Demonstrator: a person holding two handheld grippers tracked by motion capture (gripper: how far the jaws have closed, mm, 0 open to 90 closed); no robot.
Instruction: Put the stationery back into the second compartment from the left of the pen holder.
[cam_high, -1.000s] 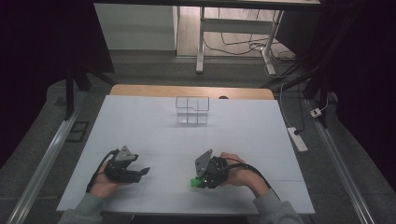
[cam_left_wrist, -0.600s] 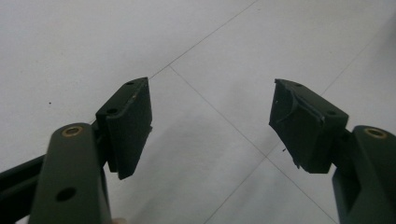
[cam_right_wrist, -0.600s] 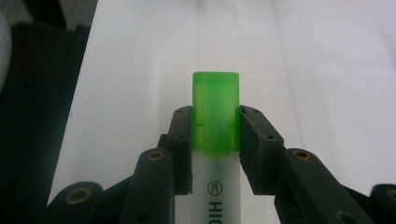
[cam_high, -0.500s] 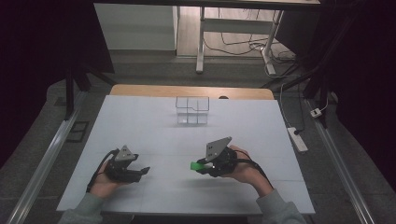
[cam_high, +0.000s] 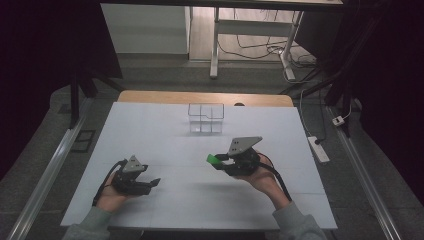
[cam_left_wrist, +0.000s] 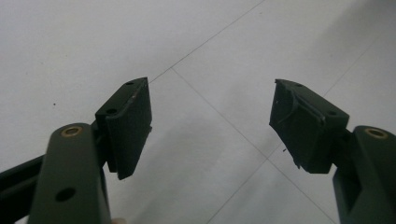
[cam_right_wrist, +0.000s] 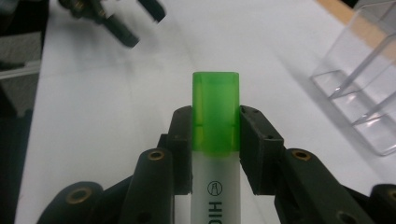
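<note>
Green-capped highlighter (cam_right_wrist: 215, 112), clamped in right claw (cam_high: 218, 161), now raised off table (cam_high: 165, 130).

Table top: the white table (cam_high: 165, 130) has thin seam lines crossing it, seen close in the left gripper view (cam_left_wrist: 215, 112).
Far edge: a wooden strip (cam_high: 150, 96) runs along the back of the white surface.
Floor, right side: a white power strip (cam_high: 318, 149) lies just beside the table's right edge, with a small white plug (cam_high: 339, 120) farther back.
Background: a white desk frame (cam_high: 216, 45) stands beyond the table, with dark cables (cam_high: 260, 47) lying loose on the floor under it.
Left side: a grey metal rail (cam_high: 47, 175) runs along the floor next to the table.
</note>
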